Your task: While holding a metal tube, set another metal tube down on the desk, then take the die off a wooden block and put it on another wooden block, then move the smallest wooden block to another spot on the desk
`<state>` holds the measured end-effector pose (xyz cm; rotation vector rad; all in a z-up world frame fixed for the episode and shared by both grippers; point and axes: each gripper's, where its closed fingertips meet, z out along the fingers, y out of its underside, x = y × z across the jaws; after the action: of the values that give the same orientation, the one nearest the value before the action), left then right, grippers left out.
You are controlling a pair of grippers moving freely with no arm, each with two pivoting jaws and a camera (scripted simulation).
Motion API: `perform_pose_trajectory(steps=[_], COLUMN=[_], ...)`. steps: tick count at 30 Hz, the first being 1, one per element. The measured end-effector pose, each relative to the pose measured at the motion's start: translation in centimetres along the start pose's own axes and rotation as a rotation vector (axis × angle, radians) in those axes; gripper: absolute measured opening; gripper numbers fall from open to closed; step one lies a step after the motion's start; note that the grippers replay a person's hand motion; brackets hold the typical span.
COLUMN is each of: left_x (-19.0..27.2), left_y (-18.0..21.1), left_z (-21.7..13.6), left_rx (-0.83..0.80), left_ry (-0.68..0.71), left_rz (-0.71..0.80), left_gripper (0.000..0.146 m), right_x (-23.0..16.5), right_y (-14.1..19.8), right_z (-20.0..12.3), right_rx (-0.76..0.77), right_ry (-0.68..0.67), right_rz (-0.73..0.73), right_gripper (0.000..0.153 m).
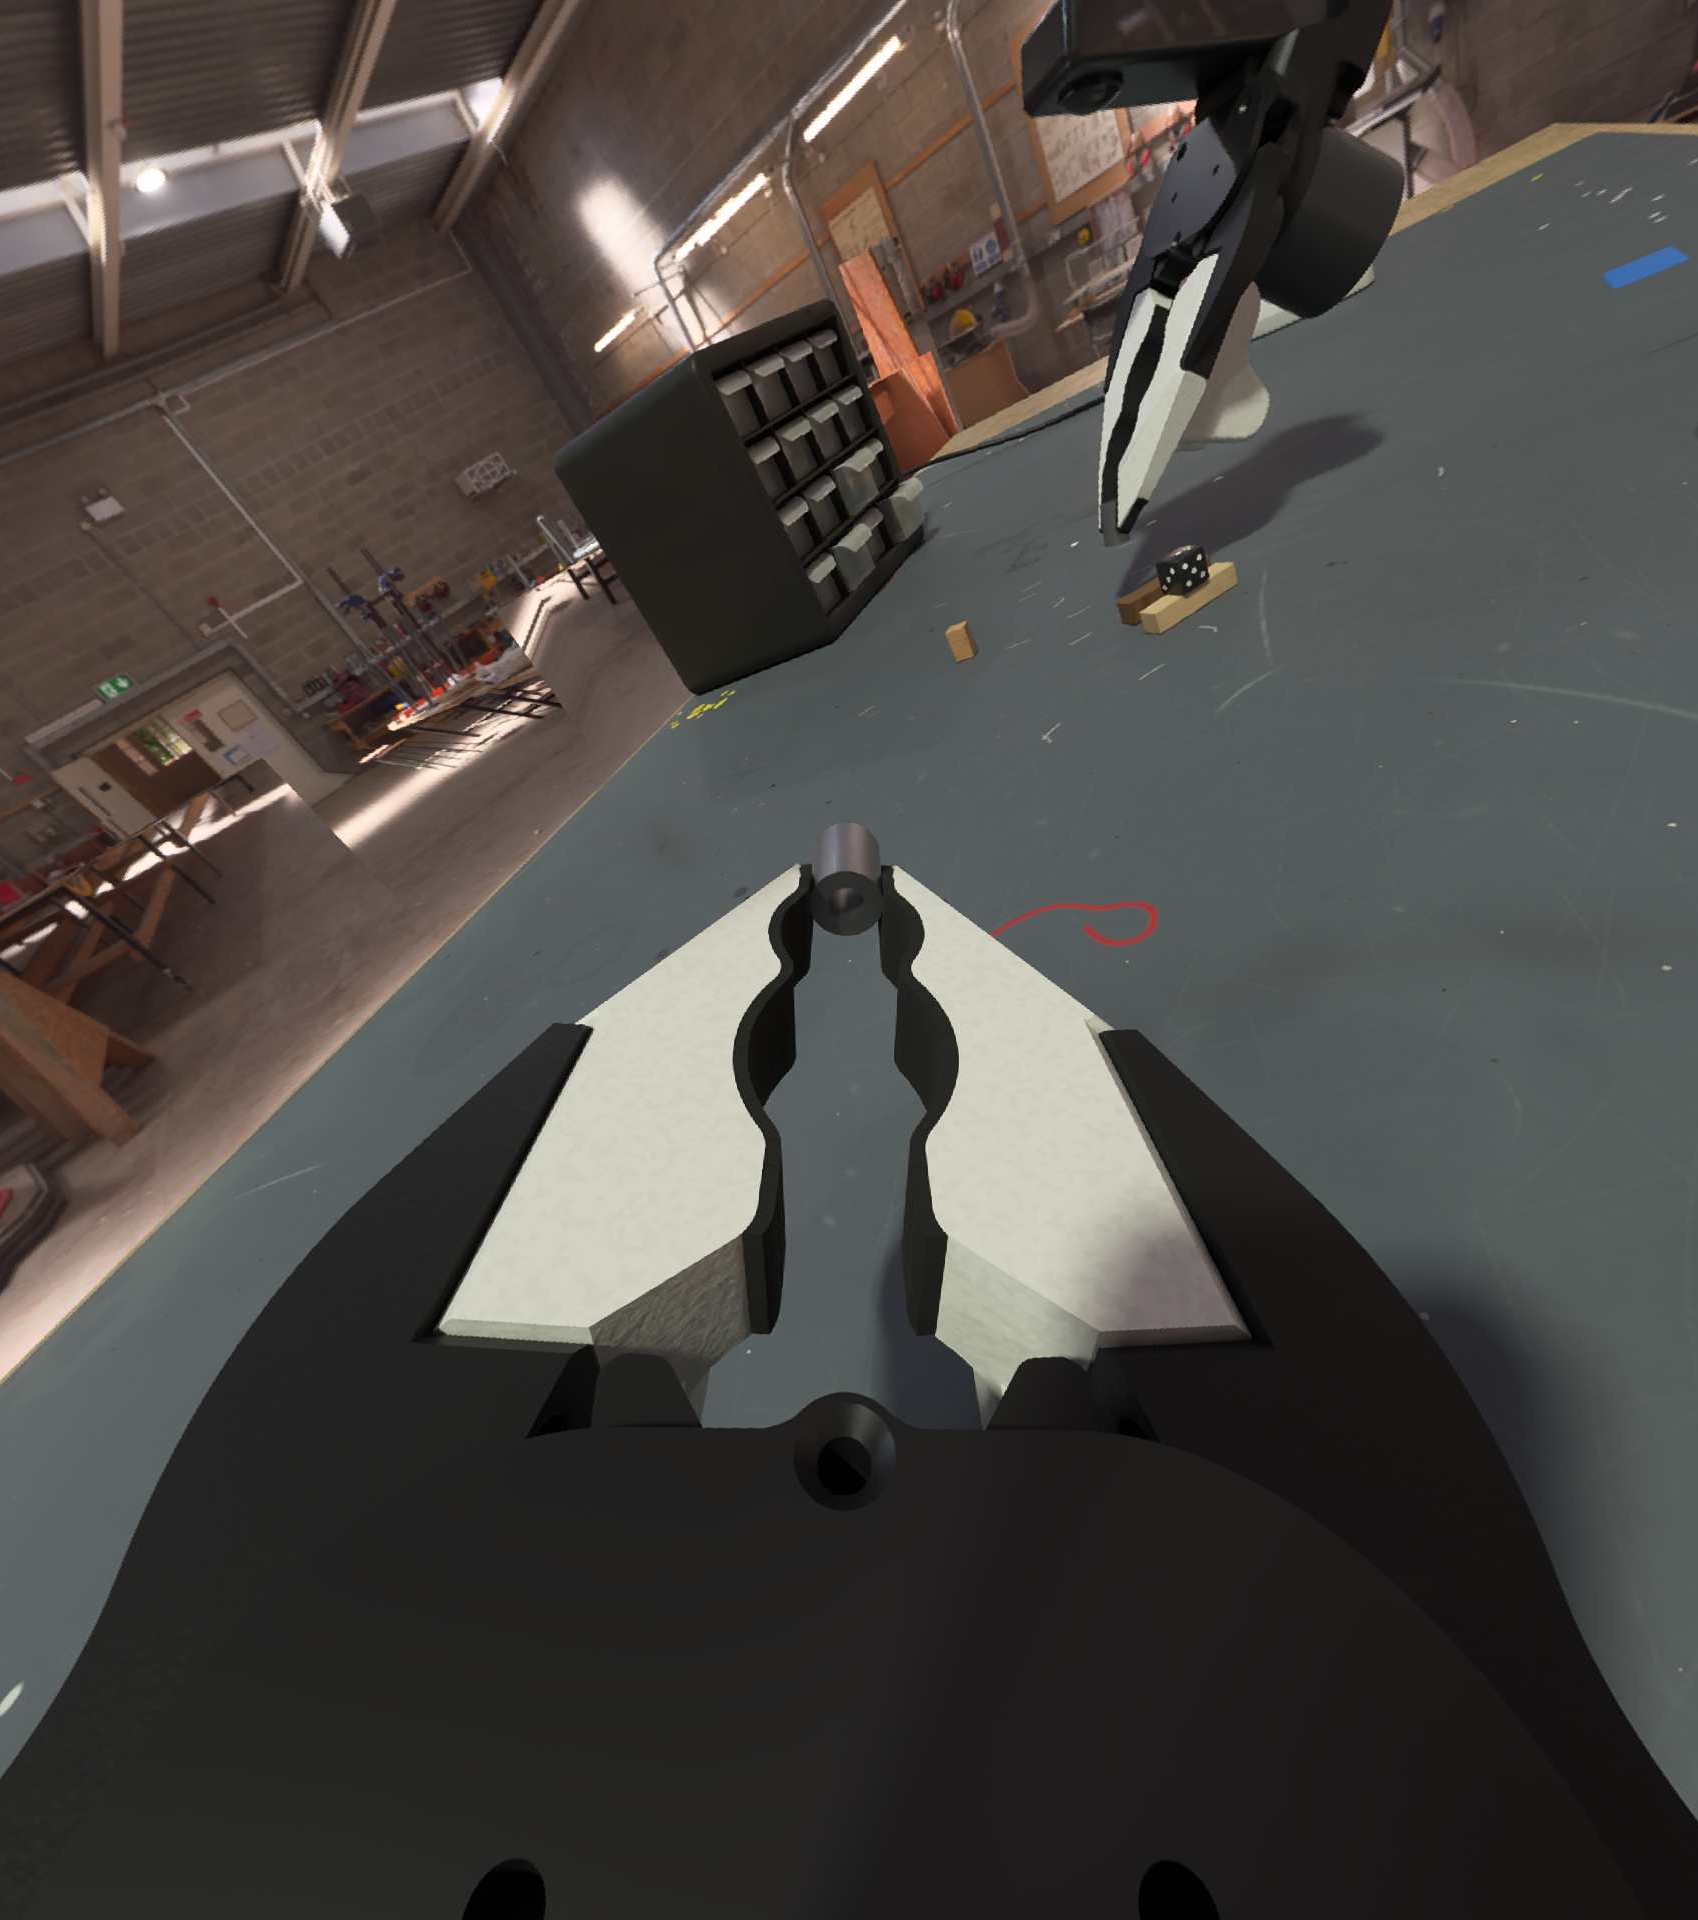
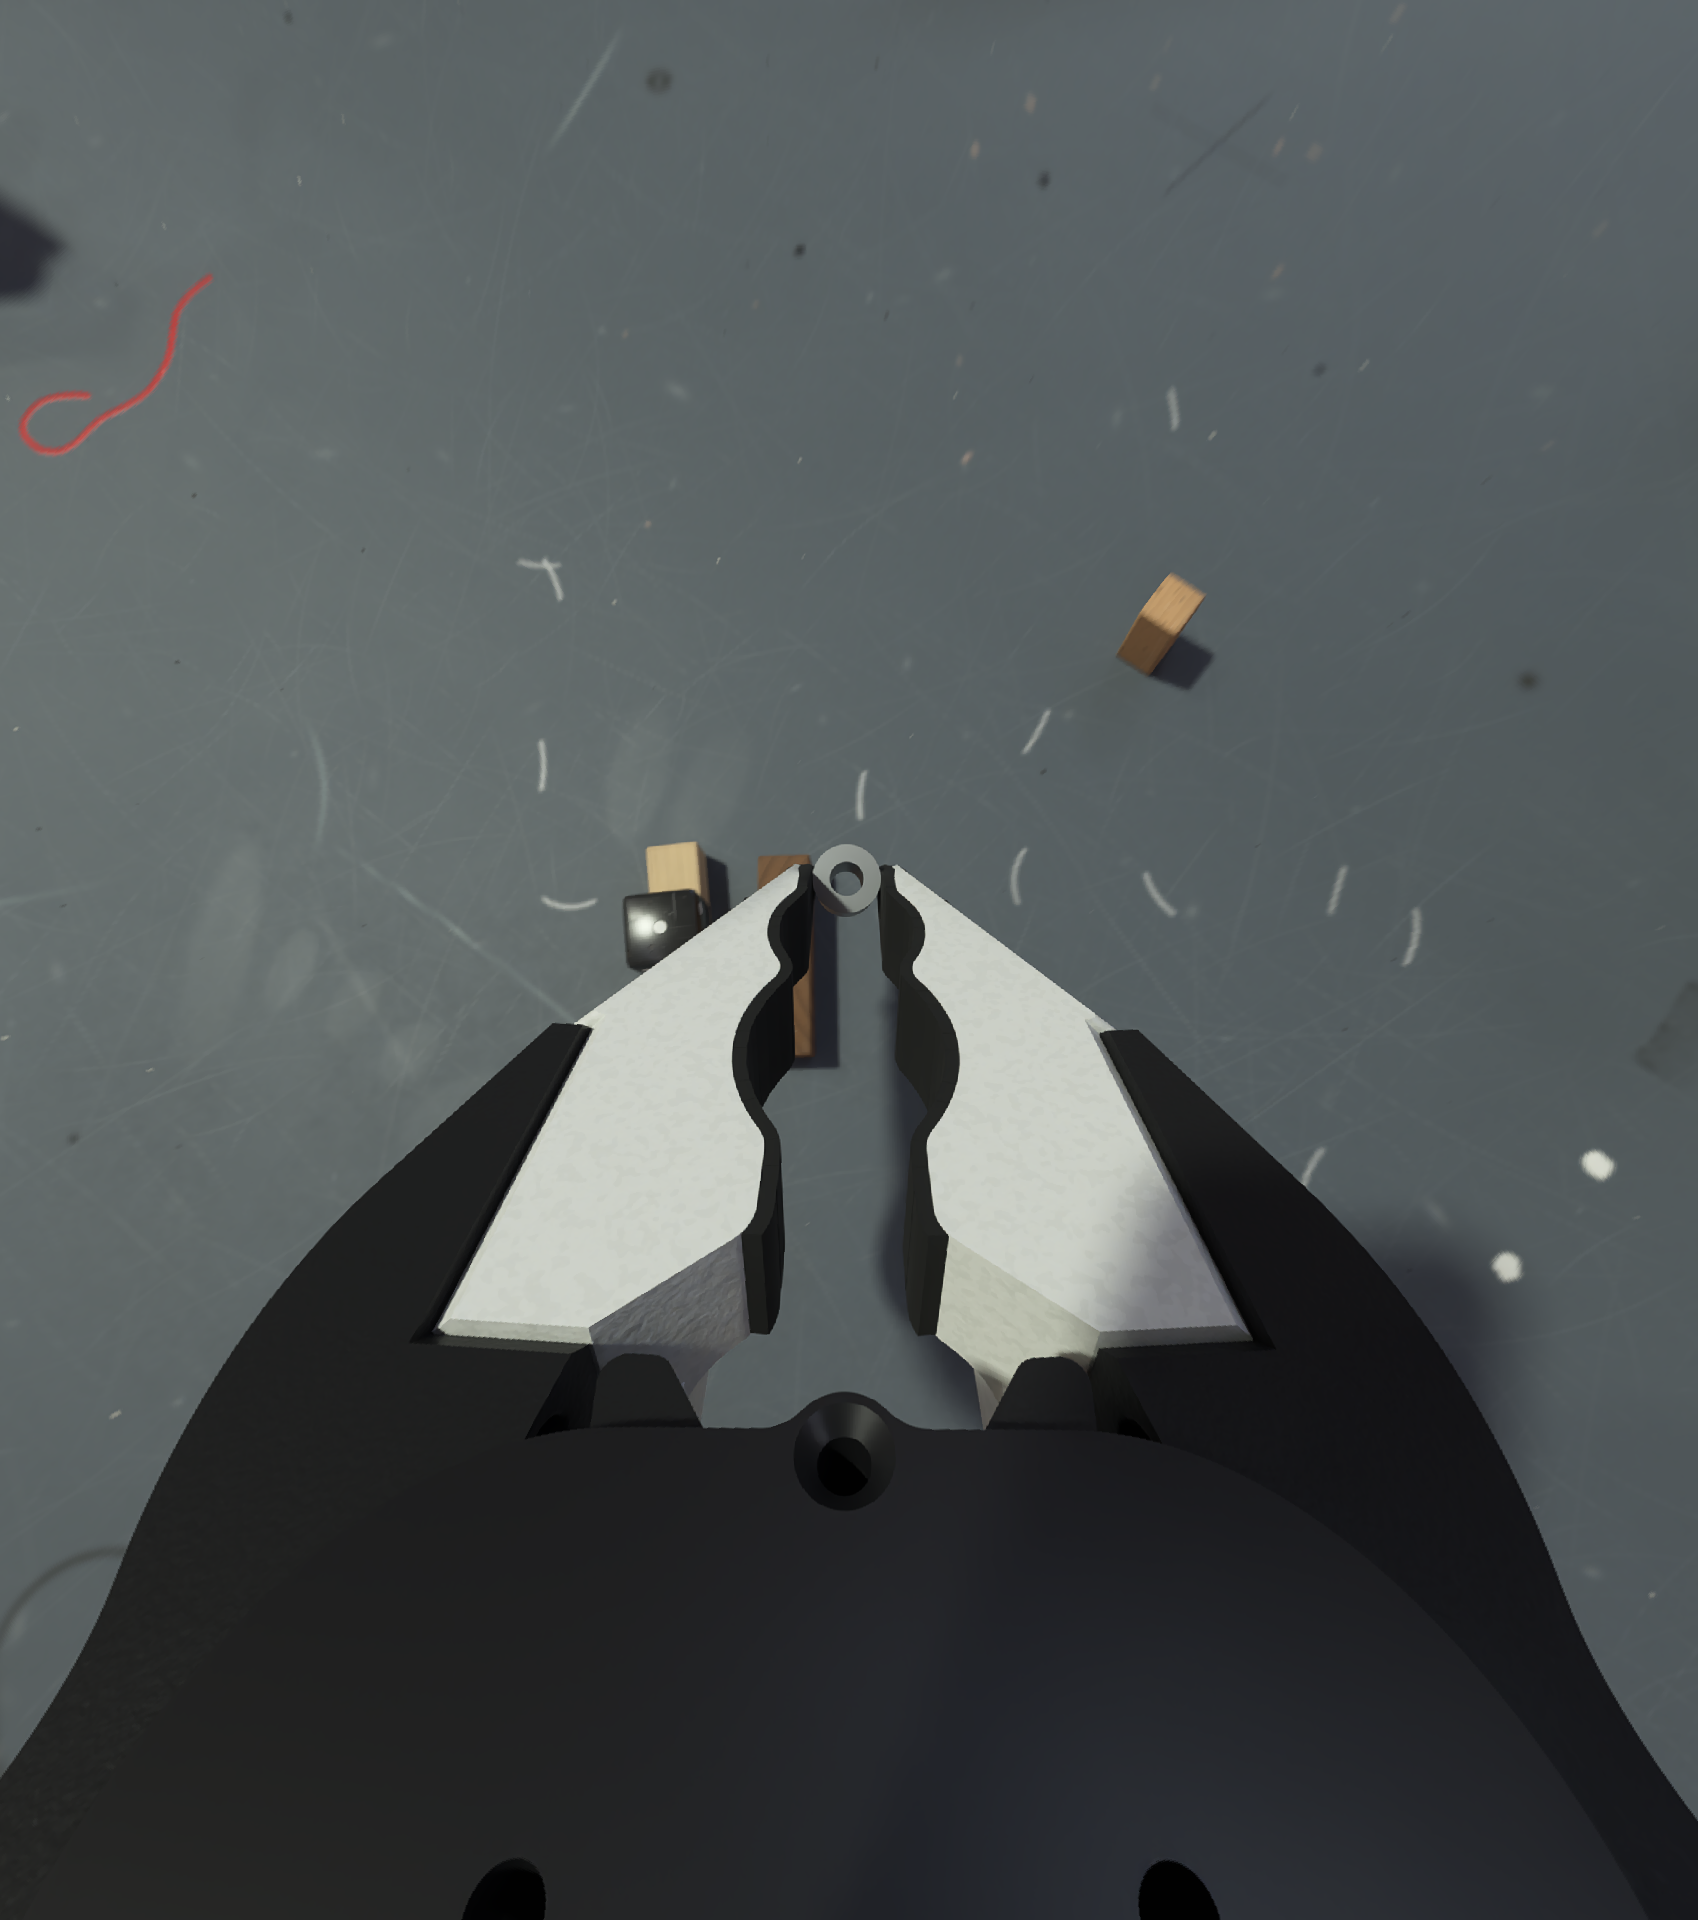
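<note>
My left gripper (image 1: 846, 883) is shut on a short grey metal tube (image 1: 846, 881) above the grey desk (image 1: 1344, 935). My right gripper (image 2: 846, 883) is shut on a second metal tube (image 2: 846, 879) and points straight down; it also shows in the left wrist view (image 1: 1120, 525), hanging just above the blocks. A black die (image 1: 1183, 570) sits on a light wooden block (image 1: 1190, 603), beside a darker block (image 1: 1136, 605). In the right wrist view the die (image 2: 660, 925), the light block (image 2: 676, 868) and the darker block (image 2: 801, 997) lie partly under my fingers. The smallest wooden block (image 1: 961, 640) (image 2: 1160, 622) stands apart.
A black drawer cabinet (image 1: 751, 488) stands on the desk near its far edge. A red string (image 1: 1105, 920) (image 2: 107, 384) lies by my left gripper. A blue tape mark (image 1: 1645, 266) is at the far right. The desk's left edge drops to the workshop floor.
</note>
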<state>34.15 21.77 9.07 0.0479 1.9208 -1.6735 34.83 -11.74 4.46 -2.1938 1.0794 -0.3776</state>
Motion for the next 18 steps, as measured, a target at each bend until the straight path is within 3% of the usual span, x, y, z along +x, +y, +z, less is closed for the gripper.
perform_pose_trajectory(steps=[9, 18], left_x=[0.0, 0.1], left_y=[0.0, 0.1], left_z=[0.0, 0.0], left_rx=[-0.003, -0.003], left_ry=[-0.003, 0.001], left_rz=[0.001, -0.001], left_gripper=[0.011, 0.011], right_x=[-0.8, -0.9], right_y=[1.4, 1.1], right_z=[2.0, 2.7], right_rx=[-0.168, -0.193], right_ry=[-0.04, -0.028], right_rz=[0.005, -0.038], right_gripper=[0.012, 0.012])
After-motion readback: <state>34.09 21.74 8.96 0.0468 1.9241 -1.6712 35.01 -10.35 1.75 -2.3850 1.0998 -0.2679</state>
